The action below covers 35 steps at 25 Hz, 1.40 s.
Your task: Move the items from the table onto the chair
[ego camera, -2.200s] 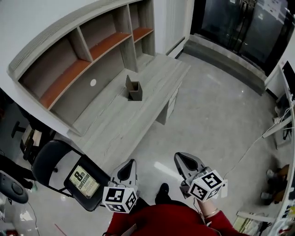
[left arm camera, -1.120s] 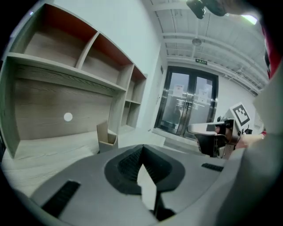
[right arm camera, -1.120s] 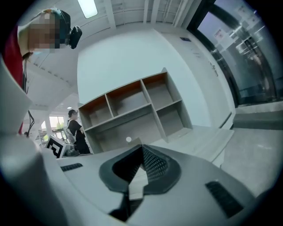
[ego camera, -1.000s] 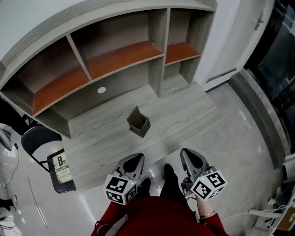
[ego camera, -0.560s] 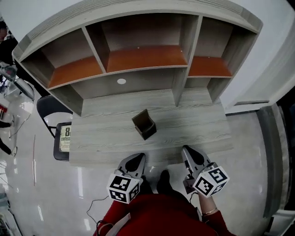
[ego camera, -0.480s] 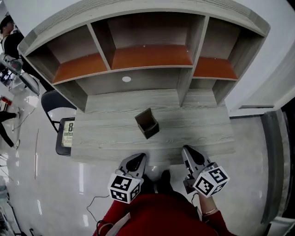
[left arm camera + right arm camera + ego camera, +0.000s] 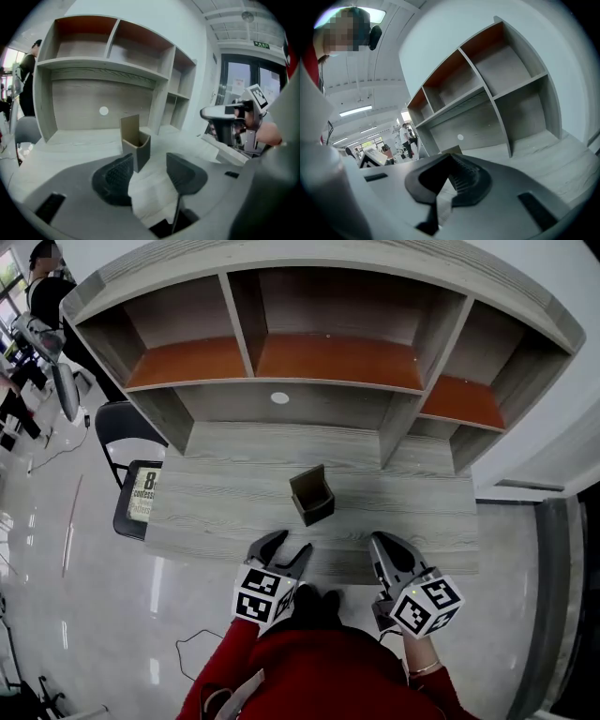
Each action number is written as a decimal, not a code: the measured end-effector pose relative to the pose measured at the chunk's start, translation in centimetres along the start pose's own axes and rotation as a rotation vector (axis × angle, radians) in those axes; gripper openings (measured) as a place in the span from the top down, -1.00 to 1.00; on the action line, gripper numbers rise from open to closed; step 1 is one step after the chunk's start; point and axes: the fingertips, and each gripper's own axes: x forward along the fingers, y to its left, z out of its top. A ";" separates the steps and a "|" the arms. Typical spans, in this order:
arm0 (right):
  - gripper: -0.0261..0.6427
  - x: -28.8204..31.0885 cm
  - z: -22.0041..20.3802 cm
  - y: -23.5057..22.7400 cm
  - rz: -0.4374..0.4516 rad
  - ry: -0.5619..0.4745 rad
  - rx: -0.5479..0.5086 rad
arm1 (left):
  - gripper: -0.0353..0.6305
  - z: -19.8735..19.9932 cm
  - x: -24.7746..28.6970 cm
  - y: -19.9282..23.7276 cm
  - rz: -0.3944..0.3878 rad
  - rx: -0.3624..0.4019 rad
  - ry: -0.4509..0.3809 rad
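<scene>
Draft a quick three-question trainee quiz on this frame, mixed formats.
1. True or false: the brown box sits on the chair.
2. Which stands open: A, left tool, or B, right tool?
3. Fill in: in the head view, the chair stands at the desk's ___ end.
Key: 1 false, it is on the desk. 2 A; its jaws have just been opening, nothing between them. 3 left.

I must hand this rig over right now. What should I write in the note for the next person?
Left gripper: open, jaws have just been opening, nothing between them; the brown box stands ahead of it.
Right gripper: shut, empty.
Box on the table, untouched; chair at the table's left end holds a printed packet.
Left: grip the box, set it on the chair.
</scene>
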 end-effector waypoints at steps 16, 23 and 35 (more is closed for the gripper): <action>0.88 -0.5 -0.1 -2.6 -0.101 0.028 0.071 | -0.15 0.0 12.0 4.4 -0.118 0.032 0.138; 0.88 -0.3 0.2 -2.8 -0.096 0.016 0.088 | -0.07 2.6 9.1 3.7 -0.110 0.070 0.035; 0.88 0.6 0.4 0.1 0.055 0.015 0.050 | -0.07 7.5 -3.8 0.8 0.029 0.142 -0.182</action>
